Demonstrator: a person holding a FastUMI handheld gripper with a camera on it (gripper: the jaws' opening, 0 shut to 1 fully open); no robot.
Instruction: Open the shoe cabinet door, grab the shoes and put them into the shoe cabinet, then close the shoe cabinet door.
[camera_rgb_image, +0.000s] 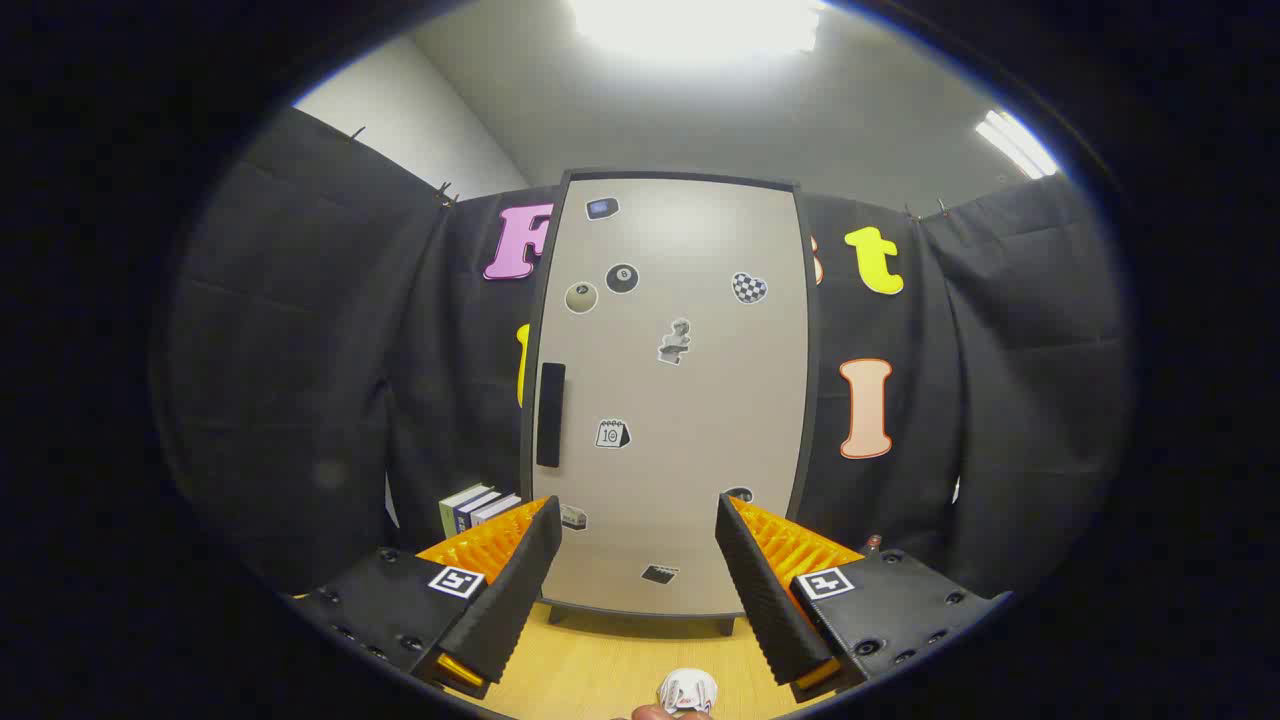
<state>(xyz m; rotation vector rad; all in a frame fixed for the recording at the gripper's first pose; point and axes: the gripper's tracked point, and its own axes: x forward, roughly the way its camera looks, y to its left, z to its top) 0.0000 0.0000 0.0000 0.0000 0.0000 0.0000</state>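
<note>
- Shoe cabinet door (690, 400) stands shut, straight ahead beyond the fingers.
- Handle (550, 415): upright bar on door's left edge, ahead-left of left finger.
- Gripper (635, 570) wide open, holding nothing.
- Shoe (688, 692) lies on the floor between the fingers.

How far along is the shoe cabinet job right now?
Nothing looks done: the tall beige shoe cabinet door is closed, its black vertical handle untouched. In hand: the gripper is open and empty, facing the door. Left: opening it, storing shoes, closing. A small white object lies between the fingers, unclear what.
</note>
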